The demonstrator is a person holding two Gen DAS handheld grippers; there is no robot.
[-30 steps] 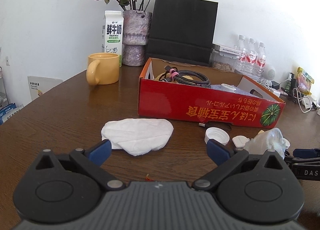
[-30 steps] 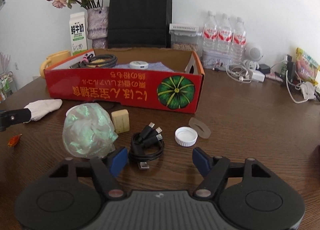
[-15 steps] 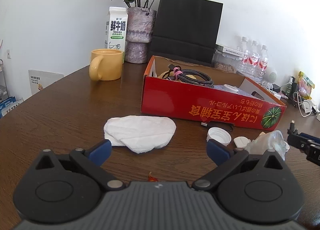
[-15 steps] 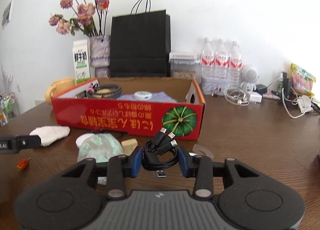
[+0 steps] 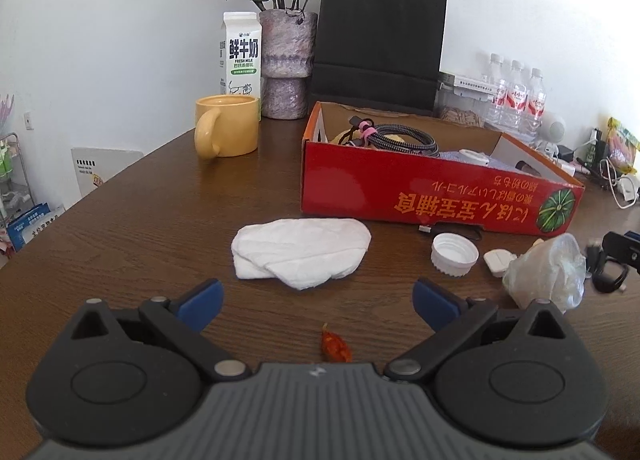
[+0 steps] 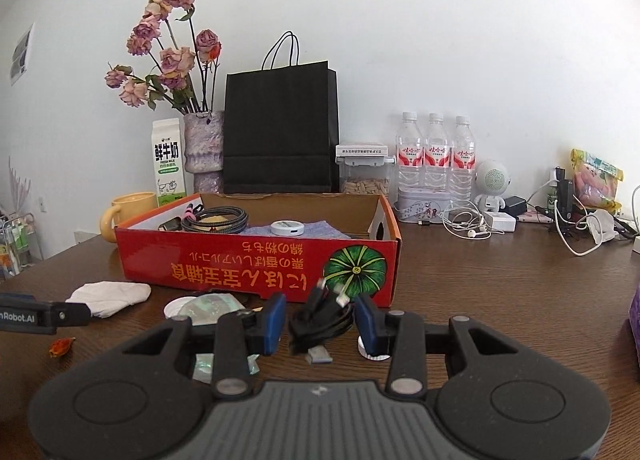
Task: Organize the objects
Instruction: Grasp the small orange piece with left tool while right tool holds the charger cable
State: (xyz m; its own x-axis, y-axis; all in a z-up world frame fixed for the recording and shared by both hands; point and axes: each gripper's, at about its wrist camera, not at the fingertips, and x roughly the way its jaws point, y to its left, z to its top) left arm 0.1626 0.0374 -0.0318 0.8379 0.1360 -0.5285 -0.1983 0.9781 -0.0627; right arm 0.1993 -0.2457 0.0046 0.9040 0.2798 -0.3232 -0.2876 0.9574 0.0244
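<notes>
Two blue-padded fingers of the right gripper [image 6: 320, 318] are clamped on a small coiled bundle of black cable [image 6: 320, 322], lifted clear of the wooden table [image 6: 500, 280]. The coil is loosely wound and glossy, with several short plug ends fanning up out of its top and a silver USB plug [image 6: 319, 357] dangling under it. Straight ahead of that gripper stands the red cardboard box [image 6: 256, 270], printed with yellow characters and a green pumpkin; inside lie a braided grey cable [image 6: 216, 220] and a round white case [image 6: 286, 227] on a bluish cloth. Low to its left sits a crumpled clear plastic bag [image 6: 210, 306].

The left gripper [image 5: 316, 300] has its jaws spread wide with nothing between the pads. Just ahead of it lies a folded white tissue [image 5: 300, 250], with a small orange-red scrap [image 5: 335, 347] nearer, almost under it. A white bottle cap [image 5: 454, 254] rests ahead to its right, in front of the box.
</notes>
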